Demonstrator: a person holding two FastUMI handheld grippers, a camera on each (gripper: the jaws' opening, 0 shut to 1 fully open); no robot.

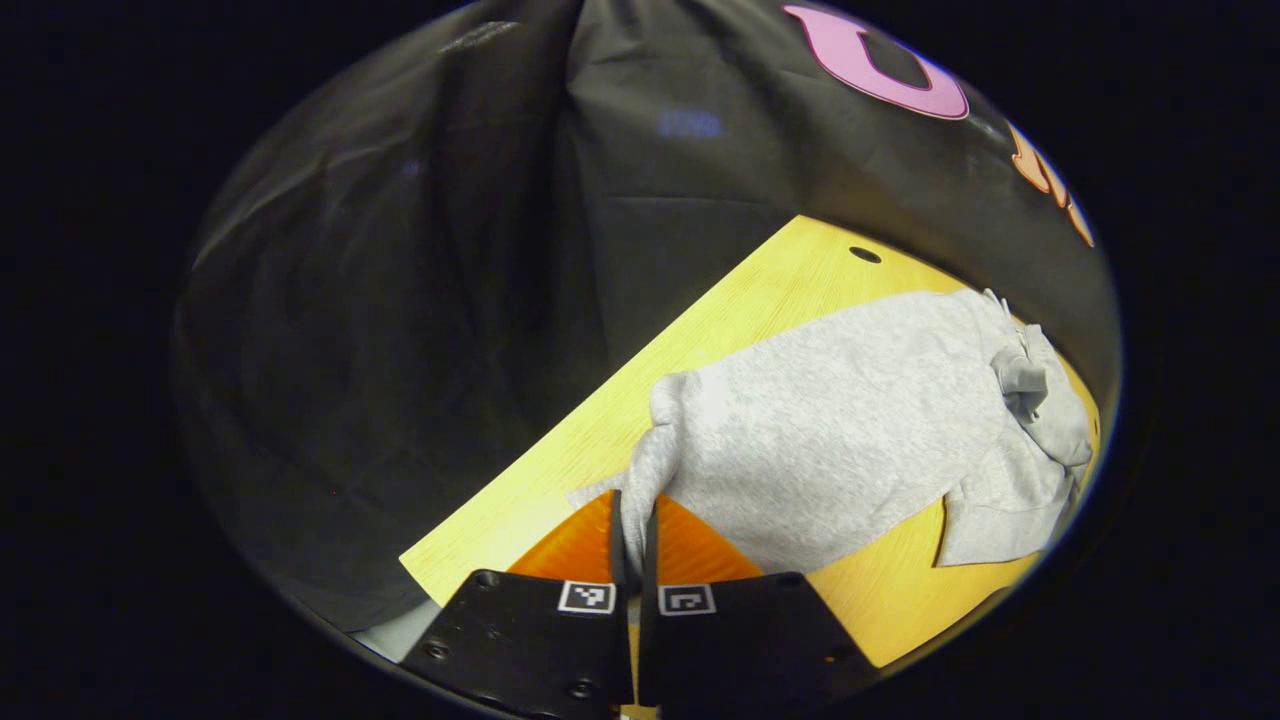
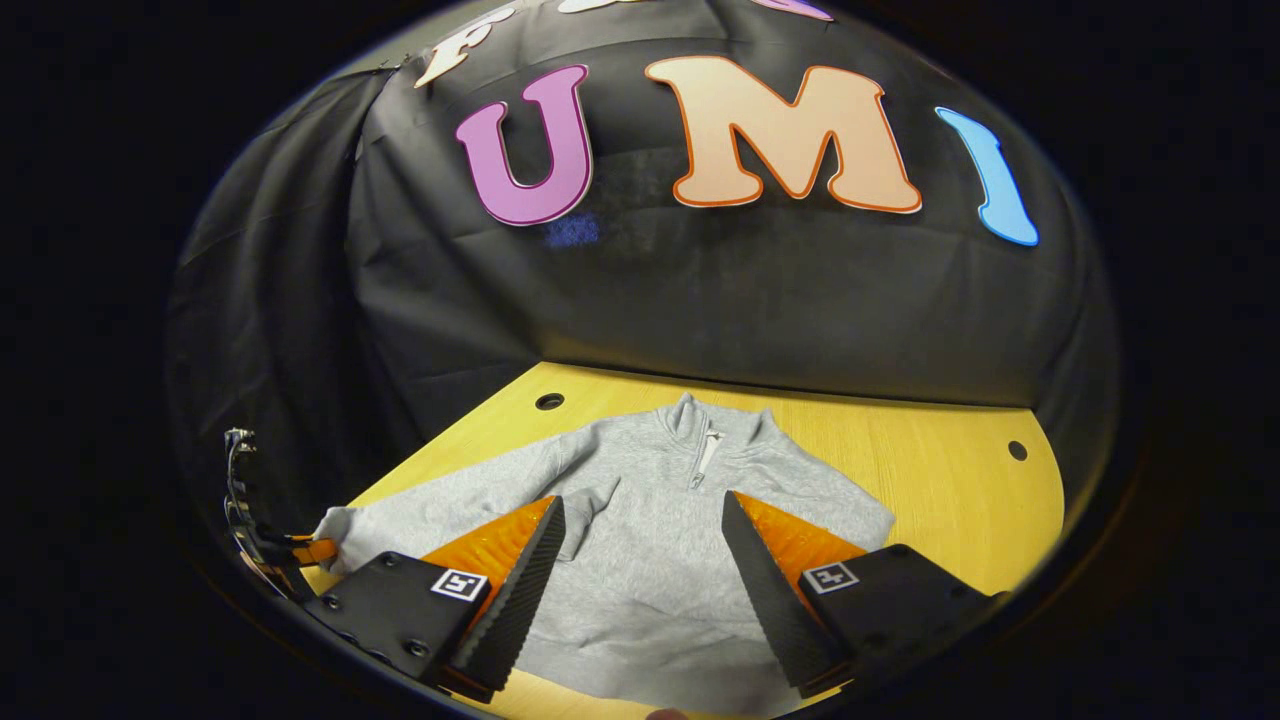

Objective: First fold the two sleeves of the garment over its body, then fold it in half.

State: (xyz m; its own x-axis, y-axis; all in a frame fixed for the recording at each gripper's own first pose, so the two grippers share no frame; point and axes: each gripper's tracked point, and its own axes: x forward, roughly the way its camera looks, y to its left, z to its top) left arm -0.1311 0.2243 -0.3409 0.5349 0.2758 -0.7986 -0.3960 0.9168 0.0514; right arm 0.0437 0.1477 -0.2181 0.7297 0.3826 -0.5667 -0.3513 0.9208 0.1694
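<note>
left tool (image 1: 632, 530) clamped on grey garment's (image 2: 640, 540) sleeve (image 1: 650, 470) over wooden table (image 2: 940, 470), right tool (image 2: 640, 545) fingers apart

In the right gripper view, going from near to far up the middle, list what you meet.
Sweatshirt body → zip → collar → bare table → black cloth wall.

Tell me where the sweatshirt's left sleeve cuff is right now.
The left gripper is pinching the sleeve cuff near the wooden table's edge. In the right gripper view, that sleeve stretches out at the far left, away from the sweatshirt body.
</note>
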